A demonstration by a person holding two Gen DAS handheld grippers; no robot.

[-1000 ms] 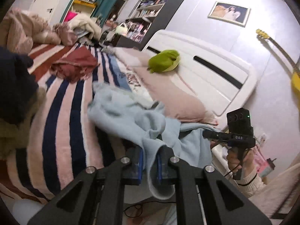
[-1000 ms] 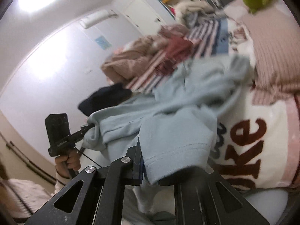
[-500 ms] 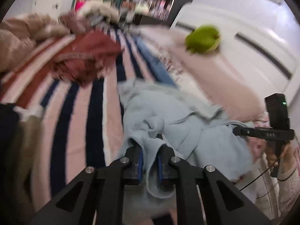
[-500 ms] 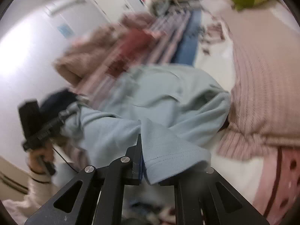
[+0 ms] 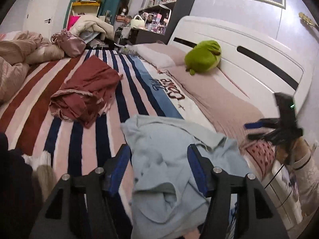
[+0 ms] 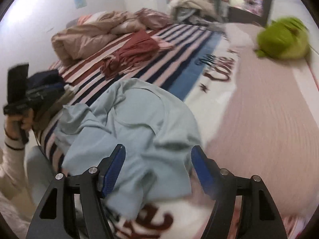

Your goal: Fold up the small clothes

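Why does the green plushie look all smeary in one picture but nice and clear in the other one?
In the right wrist view the green plushie is streaked by motion blur, along with the writing on the blanket; in the left wrist view the plushie is sharp, and only the right gripper at the edge is smeared. Both views bend straight lines, like the headboard, because of the fisheye lens.
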